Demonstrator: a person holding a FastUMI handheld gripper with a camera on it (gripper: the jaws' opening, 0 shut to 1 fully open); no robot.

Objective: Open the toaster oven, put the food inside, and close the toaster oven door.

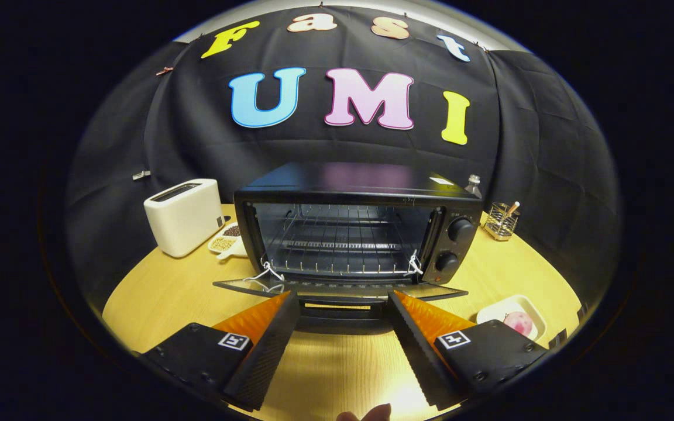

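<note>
Pretty plain setup, just a round light-wood table [161, 292] inside a booth hung with creased black cloth [547, 146] pinned up by little clips, a strip of pale wall [501, 42] peeking above it, and overhead light glaring off the tabletop.

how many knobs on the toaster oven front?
2. Upper knob and lower knob, stacked on the toaster oven panel right of its open door. The gripper jaws stand open before the door.
</note>
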